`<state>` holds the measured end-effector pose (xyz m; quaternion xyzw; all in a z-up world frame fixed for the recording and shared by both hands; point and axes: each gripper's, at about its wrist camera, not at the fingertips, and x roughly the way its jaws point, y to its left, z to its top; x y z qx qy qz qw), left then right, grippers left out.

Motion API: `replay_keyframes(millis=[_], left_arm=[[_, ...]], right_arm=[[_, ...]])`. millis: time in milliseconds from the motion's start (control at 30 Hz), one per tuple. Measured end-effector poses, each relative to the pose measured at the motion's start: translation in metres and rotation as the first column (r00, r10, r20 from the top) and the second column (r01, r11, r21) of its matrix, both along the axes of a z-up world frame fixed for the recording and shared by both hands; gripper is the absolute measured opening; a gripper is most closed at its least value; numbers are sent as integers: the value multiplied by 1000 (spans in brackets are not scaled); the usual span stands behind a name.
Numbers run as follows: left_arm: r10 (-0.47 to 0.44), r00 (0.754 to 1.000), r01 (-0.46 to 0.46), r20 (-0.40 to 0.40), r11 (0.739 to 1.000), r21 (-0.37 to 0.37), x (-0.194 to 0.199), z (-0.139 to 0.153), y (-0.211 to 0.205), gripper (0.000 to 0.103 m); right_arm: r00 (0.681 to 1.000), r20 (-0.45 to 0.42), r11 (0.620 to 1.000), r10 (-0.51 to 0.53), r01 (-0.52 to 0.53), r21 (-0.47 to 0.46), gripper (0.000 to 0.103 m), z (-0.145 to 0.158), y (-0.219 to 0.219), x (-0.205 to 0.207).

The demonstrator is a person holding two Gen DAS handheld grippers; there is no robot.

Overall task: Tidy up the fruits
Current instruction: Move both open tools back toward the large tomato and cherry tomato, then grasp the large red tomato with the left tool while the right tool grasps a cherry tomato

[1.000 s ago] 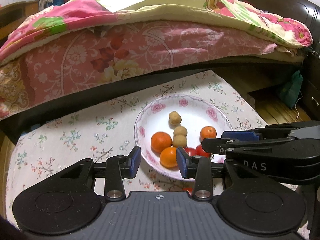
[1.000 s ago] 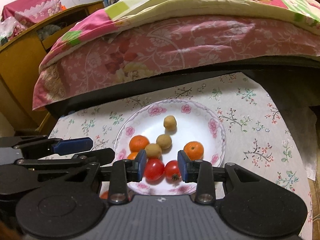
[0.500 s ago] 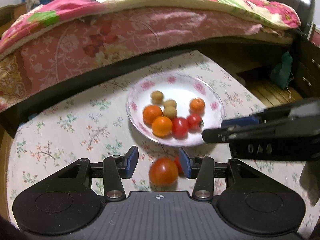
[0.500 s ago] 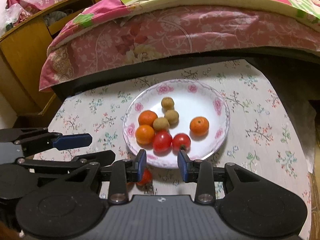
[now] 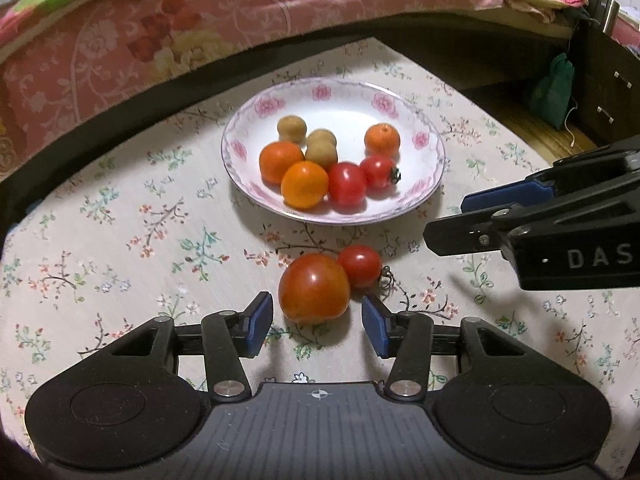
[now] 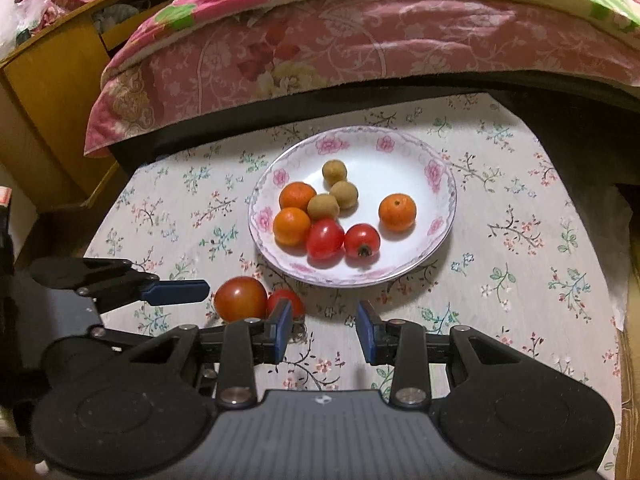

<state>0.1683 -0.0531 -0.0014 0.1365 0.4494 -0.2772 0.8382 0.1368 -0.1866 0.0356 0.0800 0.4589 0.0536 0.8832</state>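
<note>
A white flowered plate (image 5: 240, 148) holds three oranges, three small brown fruits and two small tomatoes. In front of it on the floral cloth lie a big tomato (image 5: 314, 288) and a small tomato (image 5: 360, 266), touching each other. My left gripper (image 5: 316, 326) hangs low over the cloth, its jaws opening. The big tomato sits just ahead of its blue pads, which do not touch it. My right gripper (image 6: 324, 330) is right of the tomatoes and short of the plate (image 6: 444, 184). Its jaws stand slightly apart with only cloth between them.
The small table's floral cloth (image 5: 120, 240) has bare stretches left of the plate and on the right (image 6: 520, 260). A bed with pink bedding (image 6: 320, 48) runs right behind the table. A wooden cabinet (image 6: 48, 80) stands at far left.
Both grippers have drawn back from the plate toward the table's front. The left one sank to the two tomatoes on the cloth and its jaws widened. The fruits in the plate stayed put.
</note>
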Motion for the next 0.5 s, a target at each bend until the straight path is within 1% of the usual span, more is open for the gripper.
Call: replay_keyframes(millis=[200,267,333,500], left_arm=[[1,1000,-1,12,1000,-5,3,-6,-5,58],[3,1000,-4,22,1000,5,3,-8,-6,56],[7,1000,-7,23,1000,8,3,-12,-7,51],[14,999,-14,35,1000,8,2,-12,-6,50]], right_arm=[[1000,-16,1000,21,-21,-11,34,-6,3,0],[999,-24,1000,26,-27,-13,34,-8,3,0],[999,-27,999,29,-29,-15,34,-9,4,1],[999,-35,999,36,-37,-17,34,-10,4,1]])
